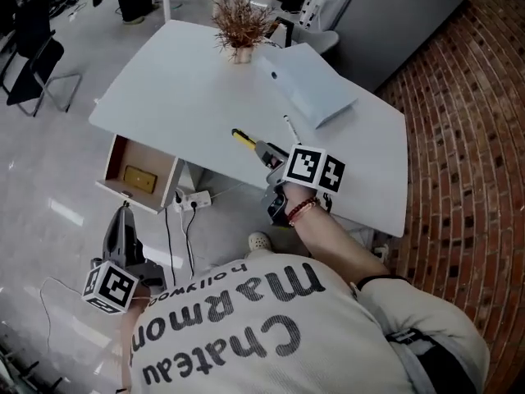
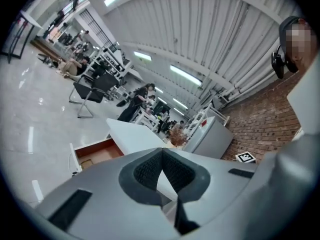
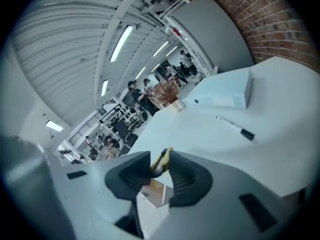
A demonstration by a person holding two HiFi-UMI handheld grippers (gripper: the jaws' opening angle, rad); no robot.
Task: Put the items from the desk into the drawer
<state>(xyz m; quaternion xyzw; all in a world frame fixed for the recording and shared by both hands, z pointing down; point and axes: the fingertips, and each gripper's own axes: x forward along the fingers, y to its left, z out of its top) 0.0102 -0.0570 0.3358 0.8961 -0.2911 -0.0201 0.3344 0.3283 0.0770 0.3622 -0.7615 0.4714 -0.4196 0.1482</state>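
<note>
1. Spreading across the middle of the head view, the white surface stands on a pale glossy floor, with a brick wall along its right side.
2. The person fills the bottom of that view in a cream top with dark lettering, one arm reaching to each side.
3. A wooden drawer hangs pulled out at the left edge of the surface, its inside in plain sight.
4. A pale blue box lies flat toward the far right of the surface.
5. The right tool hovers over the near edge of the surface, its jaws clamped on a yellow-and-black utility knife, which sticks out past the pads toward the drawer side, clear of the surface.
6. The left tool is low at the left, above the floor and just in front of the drawer without touching it; its jaws are together at the tips with nothing between them.
7. A dried plant in a small pot stands at the far edge of the surface.
8. A white power strip sits on the floor under the surface, beside the drawer.
9. A white marker with a black cap lies on the surface between the box and the right tool.
10. A flat yellow item rests on the drawer bottom; what it is cannot be told.
</note>
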